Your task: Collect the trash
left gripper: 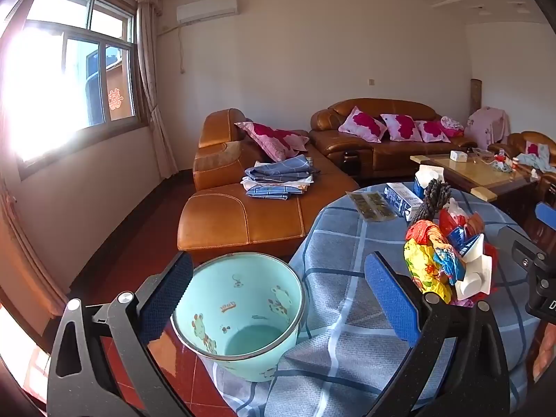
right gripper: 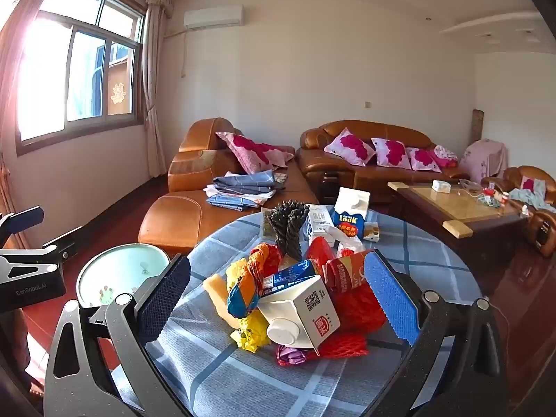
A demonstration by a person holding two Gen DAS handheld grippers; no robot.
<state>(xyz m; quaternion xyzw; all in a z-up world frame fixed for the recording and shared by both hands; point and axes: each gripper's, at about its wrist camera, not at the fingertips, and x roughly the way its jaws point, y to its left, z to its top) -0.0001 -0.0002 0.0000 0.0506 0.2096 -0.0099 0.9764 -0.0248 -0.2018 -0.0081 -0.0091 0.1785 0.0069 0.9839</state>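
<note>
A pile of trash [right gripper: 299,299] lies on the round table with the blue checked cloth [right gripper: 215,375]: a white milk carton [right gripper: 302,312], red net bags, yellow and orange wrappers. My right gripper [right gripper: 278,295] is open, its fingers on either side of the pile. A mint-green bin [left gripper: 239,312] with cartoon prints stands beside the table on the floor. My left gripper [left gripper: 278,295] is open, with the bin between its fingers. The pile also shows in the left wrist view [left gripper: 448,264].
Behind the pile stand a blue LOOK carton [right gripper: 351,215], a white box [right gripper: 319,222] and a dark bundle [right gripper: 288,229]. Brown leather sofas [right gripper: 215,208] with pink cushions and folded cloths lie beyond. A wooden coffee table [right gripper: 458,208] stands at the right.
</note>
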